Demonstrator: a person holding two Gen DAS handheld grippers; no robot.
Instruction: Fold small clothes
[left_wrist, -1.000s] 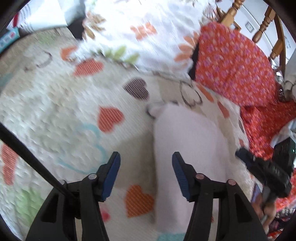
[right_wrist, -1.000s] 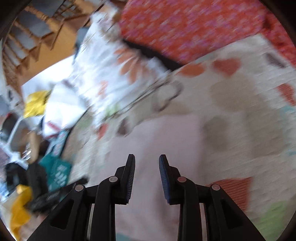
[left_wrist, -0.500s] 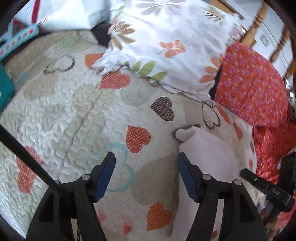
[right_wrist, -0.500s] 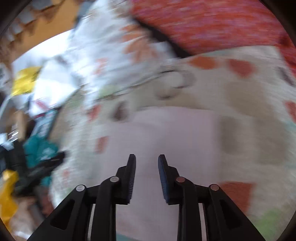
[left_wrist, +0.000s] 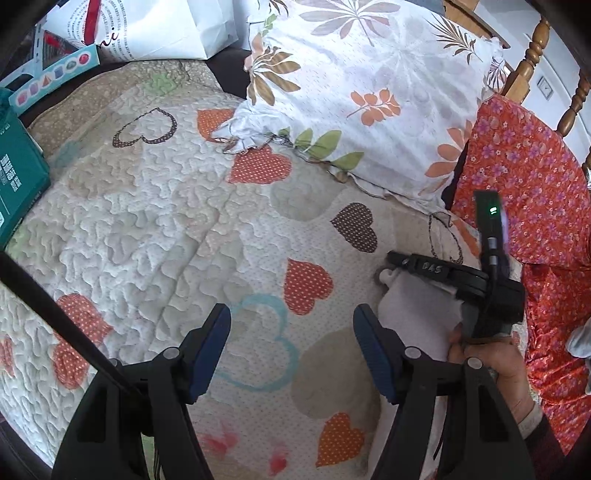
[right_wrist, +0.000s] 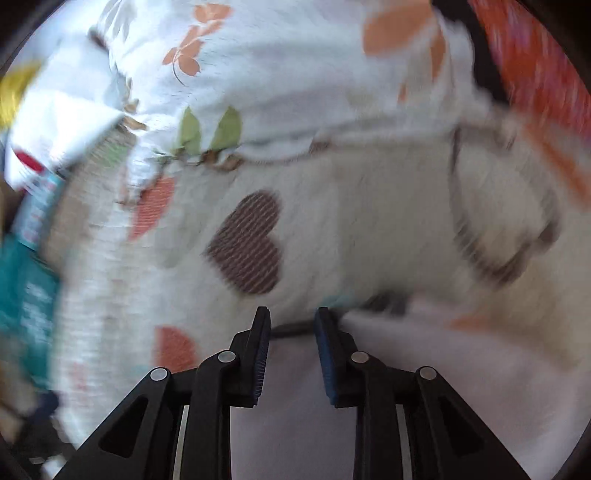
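One pale garment (left_wrist: 417, 317) on quilt (left_wrist: 155, 221)

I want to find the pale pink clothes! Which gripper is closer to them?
Right. The right gripper is over the pale pink garment; the left gripper stands open over the quilt beside it.

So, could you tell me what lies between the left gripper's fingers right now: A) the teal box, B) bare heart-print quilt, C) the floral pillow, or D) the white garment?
B: the left gripper stands open over bare quilt, while the white garment lies off to its right, outside the fingers.
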